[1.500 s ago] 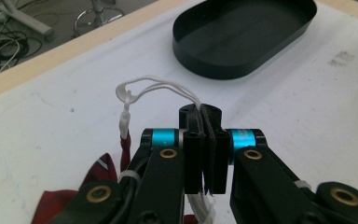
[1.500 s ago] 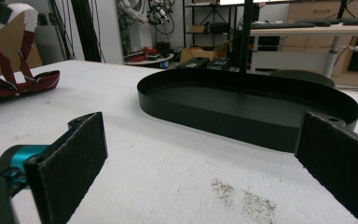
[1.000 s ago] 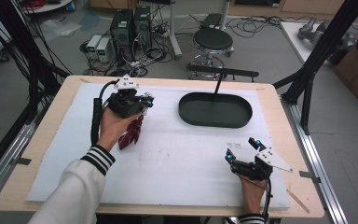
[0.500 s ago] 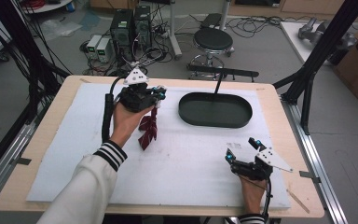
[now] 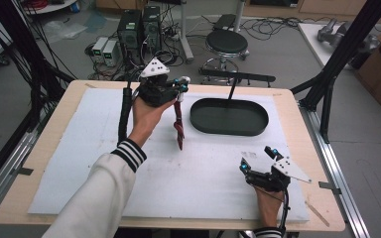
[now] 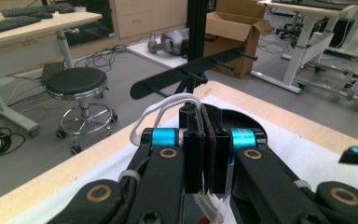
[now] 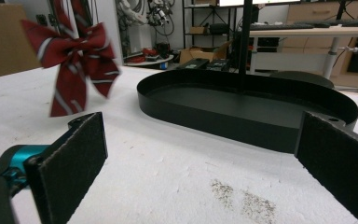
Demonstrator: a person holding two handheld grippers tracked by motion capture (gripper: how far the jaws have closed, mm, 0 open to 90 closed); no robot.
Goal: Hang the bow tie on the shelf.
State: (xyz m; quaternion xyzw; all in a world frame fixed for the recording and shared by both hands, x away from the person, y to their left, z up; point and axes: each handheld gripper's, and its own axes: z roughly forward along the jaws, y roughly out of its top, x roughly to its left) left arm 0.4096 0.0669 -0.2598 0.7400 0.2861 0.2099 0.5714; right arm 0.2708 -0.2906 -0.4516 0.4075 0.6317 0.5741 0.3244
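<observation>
One pale wooden table (image 5: 297, 106) is seen across the centre of the high view, and most of its top is covered by a white foam sheet (image 5: 79, 148). A shallow black oval tray (image 5: 229, 117) is set on that sheet in the upper middle of the frame, just right of centre. Behind the table, near the top edge, a round black stool (image 5: 226, 41) is seen on the grey floor, with two dark computer towers (image 5: 140, 27) further left.

The left gripper (image 5: 177, 88) is held above the sheet in the upper centre of the high view, just left of the tray, in a hand whose sleeve has a striped cuff. In the left gripper view its jaws are seen pressed together on a dark strap at the middle of the frame, with a white cord looped beside it. From these jaws a dark red bow tie with pale stripes (image 5: 179, 126) is hung clear of the sheet, beside the tray's left end; in the right gripper view it is seen at the upper left (image 7: 77, 60).

The right gripper (image 5: 258, 158) is rested on the sheet in the lower right of the high view, well apart from the tray. Its padded jaws are spread wide, with nothing between them.
</observation>
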